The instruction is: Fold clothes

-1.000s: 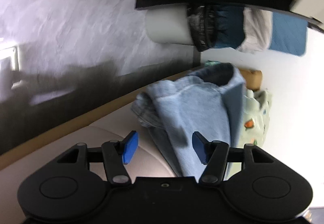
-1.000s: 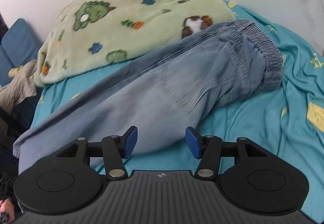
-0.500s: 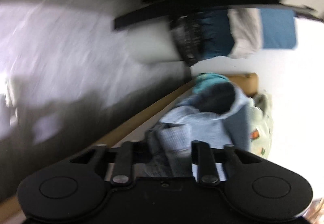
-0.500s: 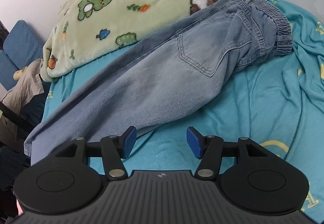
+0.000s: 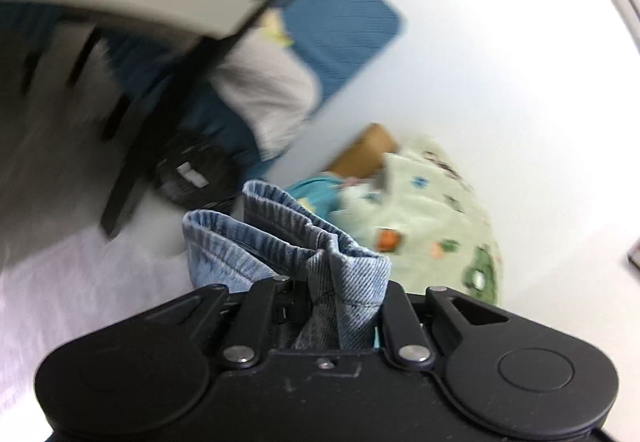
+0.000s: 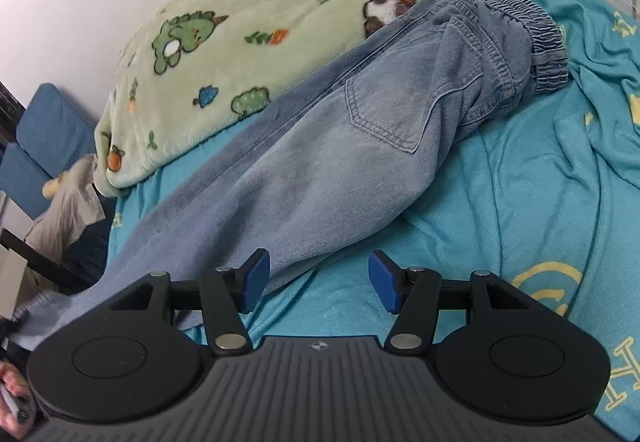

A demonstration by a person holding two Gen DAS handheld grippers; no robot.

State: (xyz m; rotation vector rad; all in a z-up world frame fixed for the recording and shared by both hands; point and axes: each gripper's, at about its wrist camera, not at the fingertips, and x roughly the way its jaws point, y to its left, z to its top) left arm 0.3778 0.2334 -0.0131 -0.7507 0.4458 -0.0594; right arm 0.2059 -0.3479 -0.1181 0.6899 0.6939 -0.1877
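Light blue jeans lie stretched across the teal bedsheet, elastic waistband at the far right, legs running to the near left off the bed edge. In the left wrist view, the bunched leg hems stick up between the fingers of my left gripper. Its jaws are closing on that denim, which hides the pads. My right gripper stands open just above the sheet, nothing between its blue pads; the left pad is at the edge of a jeans leg.
A green cartoon-print blanket is heaped behind the jeans against the white wall. Blue cushions and a grey garment sit on dark furniture past the bed's end. A hand shows at the lower left.
My left gripper has shut on the jeans hems, risen and rolled, lifting the denim off the bed edge. The right gripper stays open in place; the jeans leg is now pulled straighter.
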